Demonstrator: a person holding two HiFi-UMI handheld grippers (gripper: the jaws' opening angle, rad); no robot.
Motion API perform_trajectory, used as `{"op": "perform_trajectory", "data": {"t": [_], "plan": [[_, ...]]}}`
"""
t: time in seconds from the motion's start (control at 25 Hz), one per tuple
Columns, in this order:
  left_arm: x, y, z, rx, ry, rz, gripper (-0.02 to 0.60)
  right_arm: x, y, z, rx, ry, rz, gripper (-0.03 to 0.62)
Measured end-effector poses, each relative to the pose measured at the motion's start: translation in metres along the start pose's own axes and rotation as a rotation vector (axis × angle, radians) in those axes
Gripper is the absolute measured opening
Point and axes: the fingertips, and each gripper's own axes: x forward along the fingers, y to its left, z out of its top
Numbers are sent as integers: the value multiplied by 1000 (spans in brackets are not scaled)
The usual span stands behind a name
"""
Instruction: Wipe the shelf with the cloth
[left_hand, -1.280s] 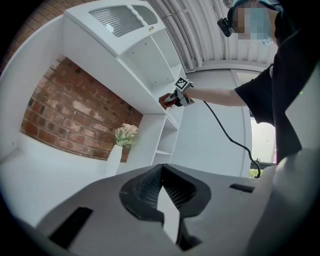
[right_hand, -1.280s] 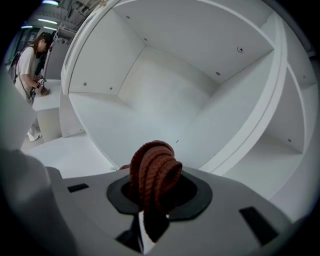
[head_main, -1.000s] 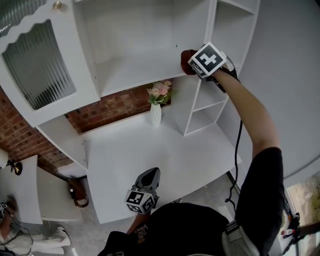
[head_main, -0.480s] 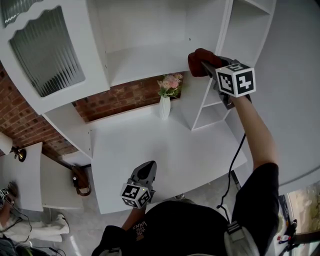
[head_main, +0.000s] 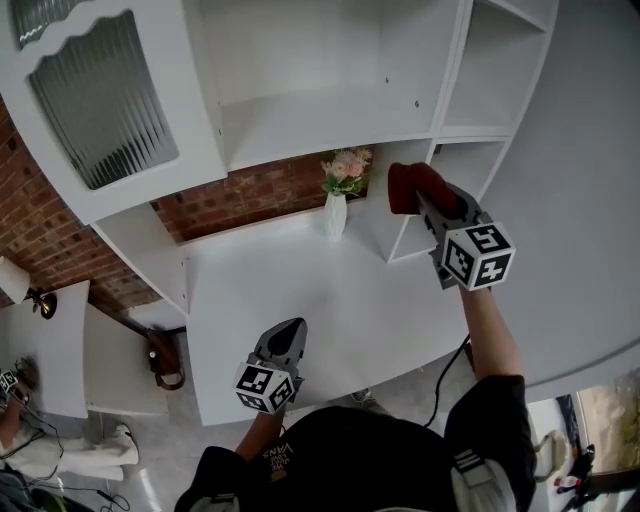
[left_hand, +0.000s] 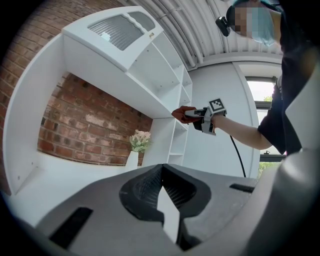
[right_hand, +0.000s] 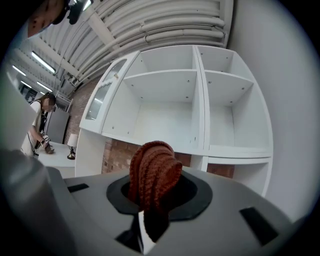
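Note:
My right gripper (head_main: 418, 192) is shut on a bunched rust-red knitted cloth (head_main: 411, 186), held in the air in front of the white shelf unit's right-hand compartments (head_main: 472, 95), clear of the wide shelf board (head_main: 310, 125). In the right gripper view the cloth (right_hand: 152, 175) sticks up from between the jaws, with the shelves (right_hand: 165, 117) some way beyond. My left gripper (head_main: 284, 339) hangs low over the front of the white desk (head_main: 340, 310); its jaws meet with nothing between them (left_hand: 161, 192). The left gripper view shows the cloth (left_hand: 182, 114) far off.
A white vase of pink flowers (head_main: 338, 200) stands at the back of the desk against a brick wall (head_main: 250, 200). A ribbed-glass cabinet door (head_main: 100, 95) hangs open on the left. A cable (head_main: 448, 375) trails off the right arm. A person (right_hand: 41, 120) stands at a side table.
My right gripper has drawn the cloth off the shelf's right end, down and toward me. The left gripper has stayed low and shut over the desk.

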Motion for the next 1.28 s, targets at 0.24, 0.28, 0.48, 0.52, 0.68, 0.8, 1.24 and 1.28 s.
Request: {"op": "perform_trajectory", "data": {"t": [0.24,0.28,0.48,0.52,0.68,0.8,1.24,1.28], "plan": [[-4,-3,-2,20,26,-13,8,-28,25,-59,104,15,-1,98],[-6,-3,-3,23,34,-15,8,-32,29,-69,123,21,-3,98],[-13,-4,-9,35,68,-23,8,-57,54,-123,218,73,-12,98],[-14,-5,-10,37,74,-26,8,-61,59,-133,232,85,-11,98],[-17,-11,-13,51,91,-43,8,-72,80,-166,259,121,2,98],[-20,-15,-19,56,113,-52,8,-83,94,-193,308,151,-9,98],[-29,-27,-40,29,146,-66,8,-117,154,-260,477,280,-45,98],[-30,-26,-42,26,147,-64,8,-119,159,-264,498,285,-42,98]]}}
